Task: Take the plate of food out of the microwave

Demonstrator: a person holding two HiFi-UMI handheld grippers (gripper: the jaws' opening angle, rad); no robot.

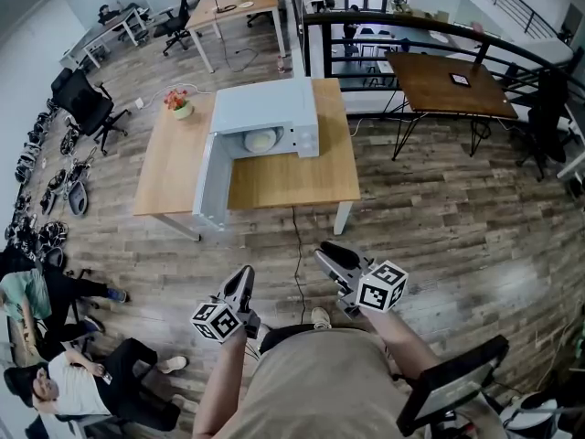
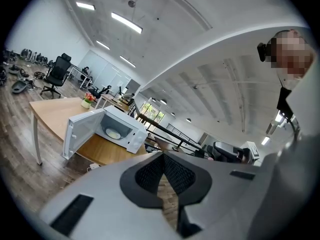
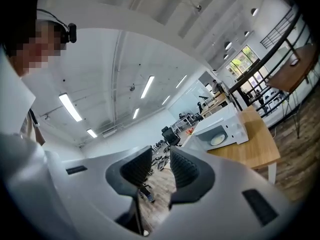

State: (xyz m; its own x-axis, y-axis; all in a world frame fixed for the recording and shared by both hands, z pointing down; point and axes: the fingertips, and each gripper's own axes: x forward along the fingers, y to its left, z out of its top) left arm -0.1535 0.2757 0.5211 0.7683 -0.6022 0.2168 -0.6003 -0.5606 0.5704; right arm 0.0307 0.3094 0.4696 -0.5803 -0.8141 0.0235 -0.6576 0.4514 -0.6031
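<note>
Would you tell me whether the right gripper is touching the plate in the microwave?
Apart. The head view shows the right gripper out over the floor, well short of the table, while the plate sits inside the microwave.

**Open floor ahead, door blocks the left**

Bare wooden floor (image 1: 430,227) lies between you and the table (image 1: 302,186), and only a thin cable (image 1: 297,254) crosses it. The microwave (image 1: 270,106) cavity faces you, open. Its door (image 1: 208,181) swings out toward you and walls off the cavity's left side, leaving the front and right free. Seated people (image 1: 78,378) crowd the near left.
</note>
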